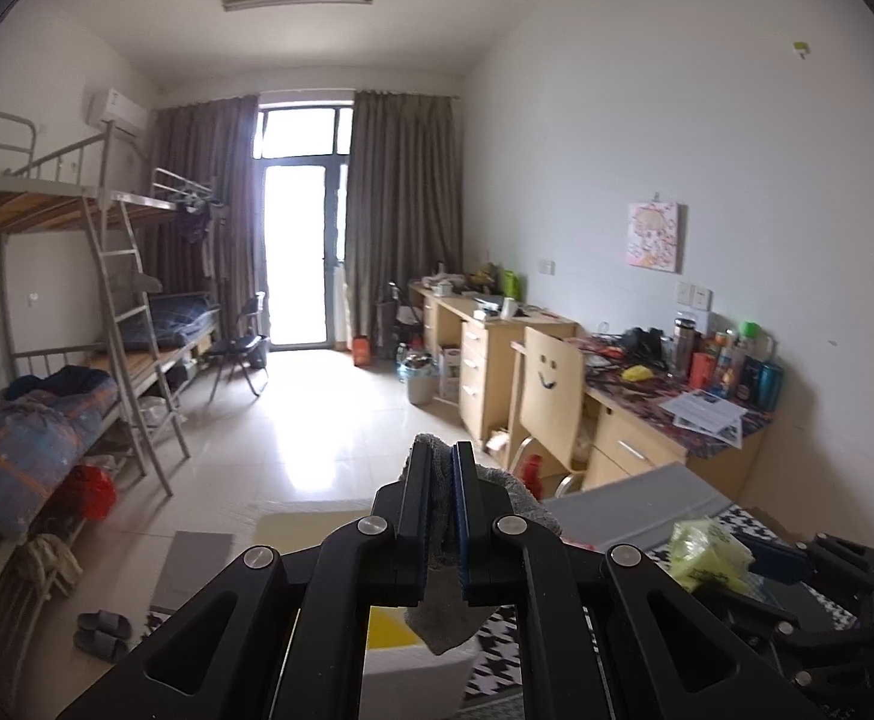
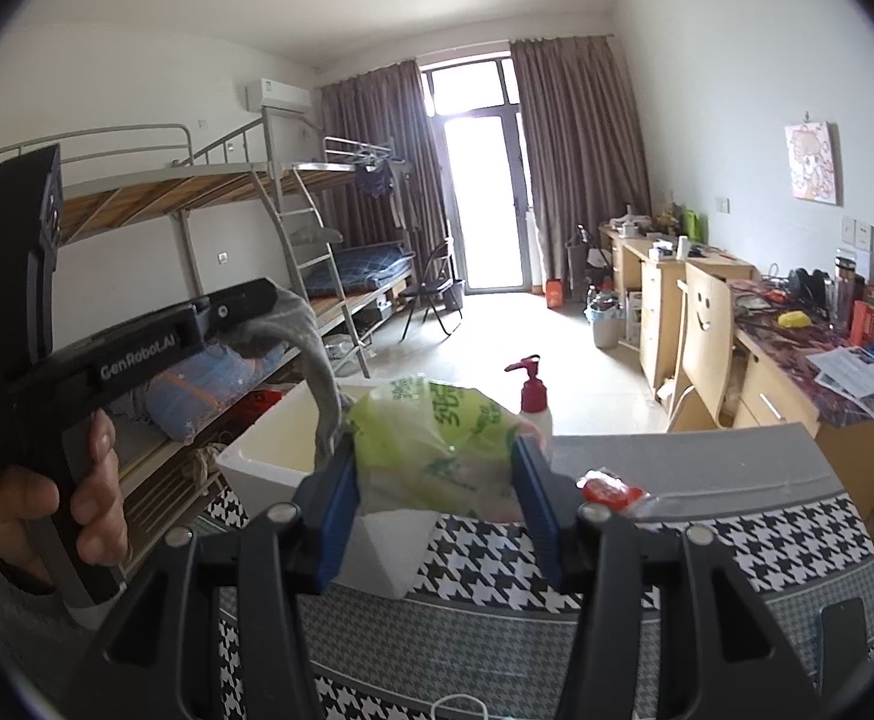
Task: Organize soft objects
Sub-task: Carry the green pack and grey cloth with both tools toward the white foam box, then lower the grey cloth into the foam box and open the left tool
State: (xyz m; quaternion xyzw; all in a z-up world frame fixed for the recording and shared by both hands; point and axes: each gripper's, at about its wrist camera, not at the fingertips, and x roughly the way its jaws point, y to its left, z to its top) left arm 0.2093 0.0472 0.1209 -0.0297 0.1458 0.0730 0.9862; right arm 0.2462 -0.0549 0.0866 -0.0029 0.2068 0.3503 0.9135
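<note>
My left gripper (image 1: 439,468) is shut on a grey cloth (image 1: 512,489) that hangs down between its jaws; in the right wrist view the same cloth (image 2: 317,360) dangles from that gripper (image 2: 239,306) over a white box (image 2: 281,456). My right gripper (image 2: 437,468) is shut on a green plastic bag (image 2: 431,438), held above the houndstooth-covered table (image 2: 677,552) just right of the box. The bag also shows in the left wrist view (image 1: 710,552).
A red-pump bottle (image 2: 534,393) stands behind the bag and a red-and-clear wrapper (image 2: 608,489) lies on the table. A wooden chair (image 2: 704,330) and cluttered desks (image 2: 797,360) stand right; bunk beds (image 2: 257,276) stand left. Slippers (image 1: 101,633) lie on the floor.
</note>
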